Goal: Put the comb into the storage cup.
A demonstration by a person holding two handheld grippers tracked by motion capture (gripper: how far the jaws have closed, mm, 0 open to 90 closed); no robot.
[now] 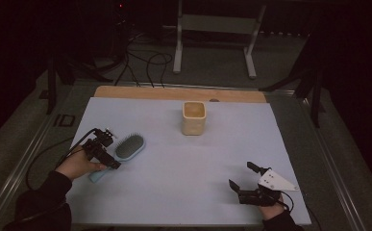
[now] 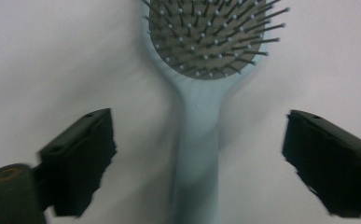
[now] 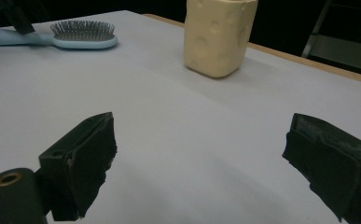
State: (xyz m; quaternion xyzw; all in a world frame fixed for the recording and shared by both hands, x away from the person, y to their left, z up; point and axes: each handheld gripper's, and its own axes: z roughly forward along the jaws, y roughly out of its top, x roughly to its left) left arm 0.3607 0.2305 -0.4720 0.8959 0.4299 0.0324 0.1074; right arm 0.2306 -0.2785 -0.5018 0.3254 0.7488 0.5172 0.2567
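A pale blue hairbrush (image 1: 128, 147) with a dark bristle pad lies bristles up on the white mat, at the left. My left gripper (image 1: 107, 162) is down over the brush handle (image 2: 197, 140). In the left gripper view its jaws stand wide on either side of the handle, with a gap between each pad and the handle. A cream cup (image 1: 193, 118) with dimpled sides stands upright at the back middle. My right gripper (image 1: 241, 175) rests open near the front right, pointing left toward the cup (image 3: 220, 35) and the hairbrush (image 3: 78, 35), with nothing between its jaws.
The white mat (image 1: 174, 159) covers most of a wooden table (image 1: 174, 93), whose far edge shows as a brown strip. Metal rails run along both sides. Beyond the table are cables on the floor and a white metal frame (image 1: 212, 29).
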